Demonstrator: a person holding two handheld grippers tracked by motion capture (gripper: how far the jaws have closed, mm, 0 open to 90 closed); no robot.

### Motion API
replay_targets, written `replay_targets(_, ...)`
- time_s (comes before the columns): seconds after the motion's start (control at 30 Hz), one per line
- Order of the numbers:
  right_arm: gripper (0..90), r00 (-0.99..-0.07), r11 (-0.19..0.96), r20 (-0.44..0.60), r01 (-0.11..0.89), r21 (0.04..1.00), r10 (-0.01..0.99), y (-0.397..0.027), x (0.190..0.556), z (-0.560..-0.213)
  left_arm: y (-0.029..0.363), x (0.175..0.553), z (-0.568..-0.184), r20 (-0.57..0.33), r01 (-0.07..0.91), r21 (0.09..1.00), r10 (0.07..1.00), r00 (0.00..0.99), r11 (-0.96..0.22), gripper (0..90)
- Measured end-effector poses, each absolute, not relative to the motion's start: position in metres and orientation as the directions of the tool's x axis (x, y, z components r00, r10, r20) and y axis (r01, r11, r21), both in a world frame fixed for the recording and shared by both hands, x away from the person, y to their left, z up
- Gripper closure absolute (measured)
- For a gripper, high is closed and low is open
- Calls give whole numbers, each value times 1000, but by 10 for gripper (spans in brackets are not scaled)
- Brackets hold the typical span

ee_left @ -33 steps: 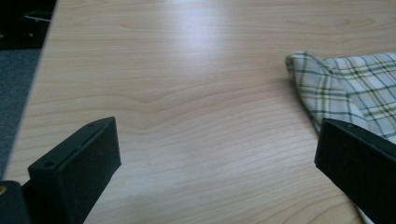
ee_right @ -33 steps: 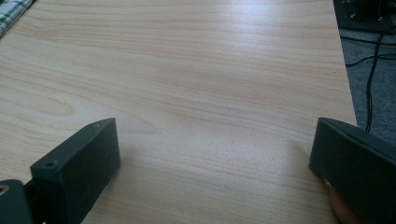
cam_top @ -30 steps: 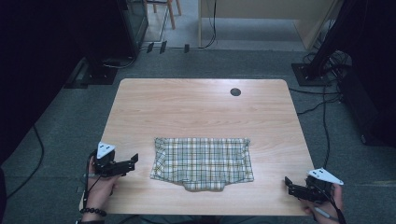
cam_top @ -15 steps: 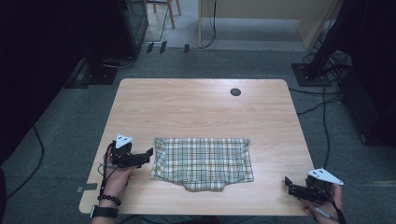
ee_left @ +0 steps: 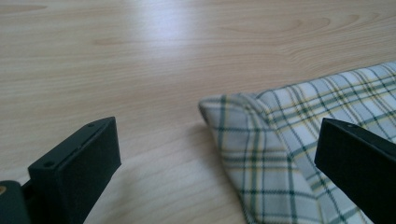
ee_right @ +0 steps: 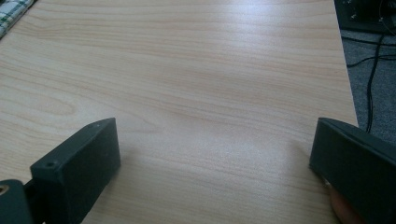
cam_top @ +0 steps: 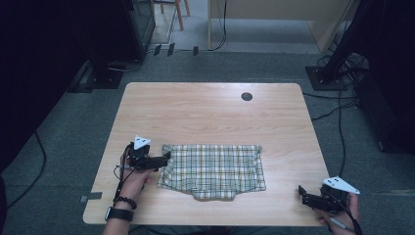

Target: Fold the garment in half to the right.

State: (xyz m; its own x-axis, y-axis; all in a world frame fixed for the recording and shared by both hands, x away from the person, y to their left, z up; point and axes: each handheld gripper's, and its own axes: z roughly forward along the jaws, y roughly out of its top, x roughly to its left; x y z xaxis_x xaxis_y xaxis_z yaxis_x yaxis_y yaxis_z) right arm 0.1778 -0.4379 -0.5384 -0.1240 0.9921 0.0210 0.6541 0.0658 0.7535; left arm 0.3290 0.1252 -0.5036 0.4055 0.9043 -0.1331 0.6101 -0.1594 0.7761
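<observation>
Left gripper (cam_top: pixel 165 157) sits at the left edge of the plaid cloth (cam_top: pixel 214 170), jaws spread wide. In the left gripper view the cloth's near corner (ee_left: pixel 243 121) lies between the two jaws, closer to the right one; the right jaw overlaps the fabric in frame, but I can't tell if it touches. Nothing is clamped. The cloth is folded flat, with the folded hem visible along that corner.

Right gripper (cam_top: pixel 302 194) is well apart from the cloth, off past its right edge, near the table's front right corner. Jaws spread wide, bare wood between them. A sliver of the cloth (ee_right: pixel 11 14) shows far off to the upper left of its jaws.

Table (cam_top: pixel 205 112) is light wood. A round dark grommet (cam_top: pixel 246 96) sits far beyond both grippers, near the far edge. Nothing lies between either gripper and the cloth.

Person's left wrist has a bead bracelet (cam_top: pixel 124 200) and a watch (cam_top: pixel 116 214).

Around the table: grey carpet, cables (cam_top: pixel 337 122) on the floor to the right of the right gripper, and a dark stand base (cam_top: pixel 327 77) further back. A small grey tag (cam_top: pixel 91 197) lies on the floor left of the left gripper.

No readable writing or brand marks.
</observation>
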Motion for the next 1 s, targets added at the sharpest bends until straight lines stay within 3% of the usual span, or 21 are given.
replay_targets(0.4, 15, -124, 66, 21, 654, 753, 992, -438, 178, -538, 106, 354, -510, -97, 615, 752, 885, 456, -235, 5)
replay_targets(0.63, 15, -125, 67, 20, 654, 754, 992, -438, 178, -539, 101, 354, -525, -33, 608, 732, 875, 483, -308, 4)
replay_targets(1.0, 14, -117, 63, 19, 654, 754, 993, -437, 178, -539, 101, 354, -526, -18, 598, 734, 872, 490, -321, 5)
